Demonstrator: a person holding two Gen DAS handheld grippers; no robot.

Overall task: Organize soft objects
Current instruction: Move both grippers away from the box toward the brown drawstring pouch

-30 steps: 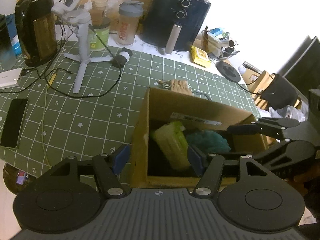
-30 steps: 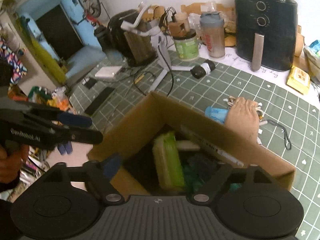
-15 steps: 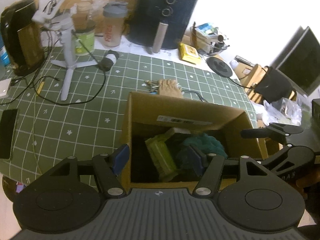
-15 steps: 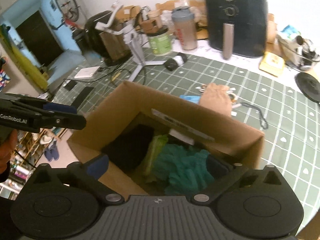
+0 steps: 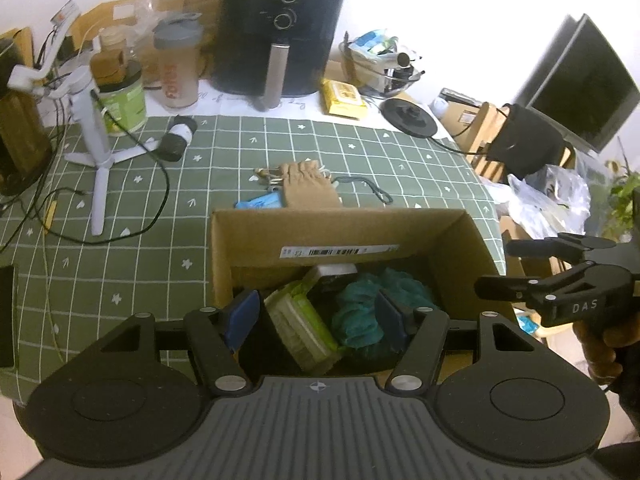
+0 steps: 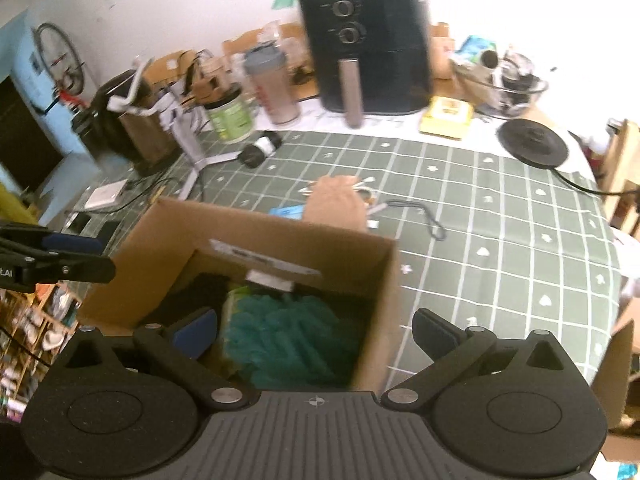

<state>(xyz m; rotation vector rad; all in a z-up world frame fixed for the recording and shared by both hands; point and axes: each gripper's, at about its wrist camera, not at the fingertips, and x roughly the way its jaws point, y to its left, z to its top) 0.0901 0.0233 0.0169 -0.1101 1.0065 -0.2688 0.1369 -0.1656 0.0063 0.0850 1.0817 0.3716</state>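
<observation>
Biggest worry here is the cardboard box (image 5: 340,236) itself: it sits right at the near edge of the bench (image 5: 132,272), and from the right wrist view the near corner looks like it's at or maybe past the lip, so any downward shove or a snag on the box wall could tip it or slide it off toward the floor. Both tools are empty with jaws spread wide; the left tool (image 5: 316,316) hovers over the box opening, its blue pads either side of the stuff inside, and the right tool (image 6: 316,334) straddles the box's right wall, one pad over the inside and one outside, so dropping straight down would probably clip the cardboard. Soft things already in the box: a teal fluffy cloth (image 5: 368,308) on the right, a pale green pack (image 5: 304,328) left of it, something dark further left that I can't make out. Just behind the box on the bench lies a tan drawstring pouch (image 5: 308,186), with a blue packet (image 5: 260,202) and a dark lanyard (image 5: 364,188) beside it, likely next in line. Room-wise, right of the box the green checked cloth is bare, behind the pouch too; left of the box there are loose cables (image 5: 156,184) and a white tripod stand (image 5: 96,152) that a swinging tool could hook.
</observation>
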